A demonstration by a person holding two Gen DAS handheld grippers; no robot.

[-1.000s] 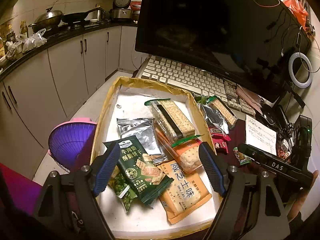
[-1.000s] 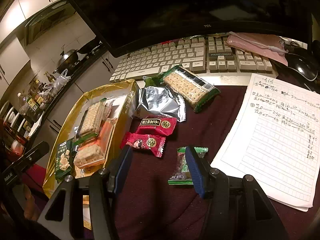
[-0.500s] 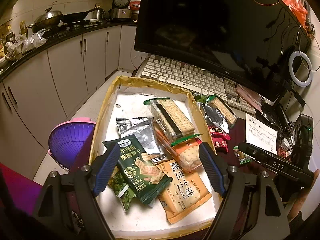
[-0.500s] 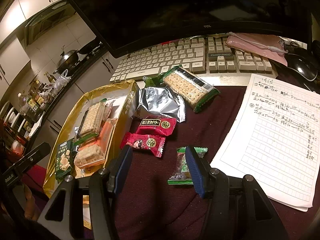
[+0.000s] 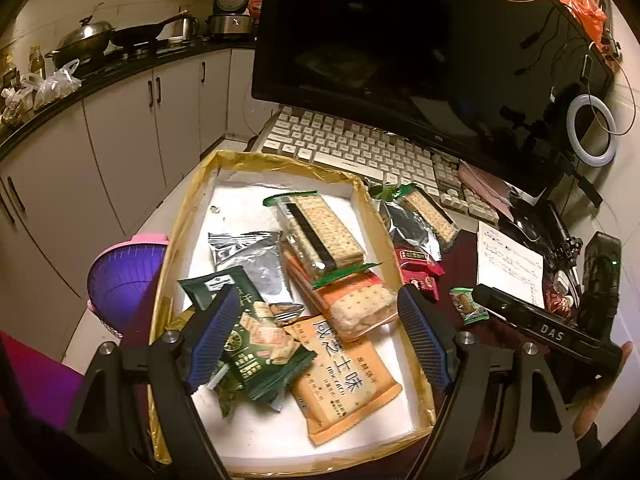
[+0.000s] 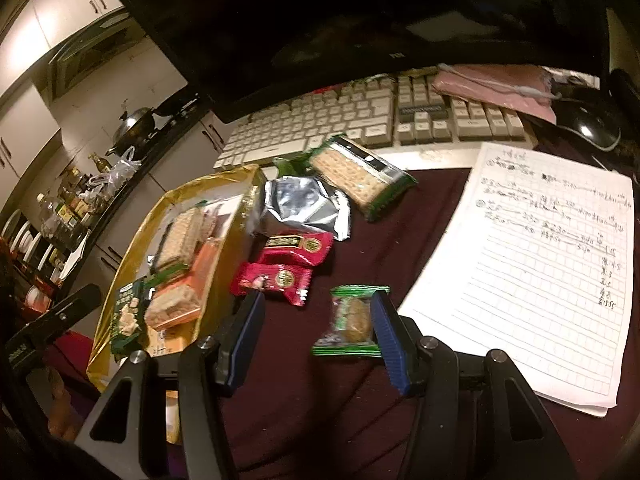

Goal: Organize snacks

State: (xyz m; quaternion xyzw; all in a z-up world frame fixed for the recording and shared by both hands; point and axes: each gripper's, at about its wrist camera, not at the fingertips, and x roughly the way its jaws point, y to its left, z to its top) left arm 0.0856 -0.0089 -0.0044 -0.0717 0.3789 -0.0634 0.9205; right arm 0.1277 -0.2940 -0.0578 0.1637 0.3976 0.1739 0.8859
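A gold-rimmed box (image 5: 188,216) holds several snack packs: a cracker pack (image 5: 320,232), a silver pouch (image 5: 256,264), a dark green pack (image 5: 256,340) and an orange pack (image 5: 344,380). My left gripper (image 5: 312,340) is open and empty above the box's near end. On the maroon cloth (image 6: 304,420) lie a small green-wrapped snack (image 6: 352,320), two red packets (image 6: 288,260), a silver pouch (image 6: 304,208) and a cracker pack (image 6: 360,176). My right gripper (image 6: 316,340) is open, and the small green snack lies between its fingers, beside the right one.
A keyboard (image 6: 360,120) and a dark monitor (image 5: 420,52) stand behind the snacks. A handwritten sheet of paper (image 6: 540,272) lies at the right. A purple basket (image 5: 124,280) sits left of the box, below the table. Kitchen cabinets line the left.
My right gripper has moved forward and opened wider, so the small green snack now lies between its fingers. The left gripper has hardly moved.
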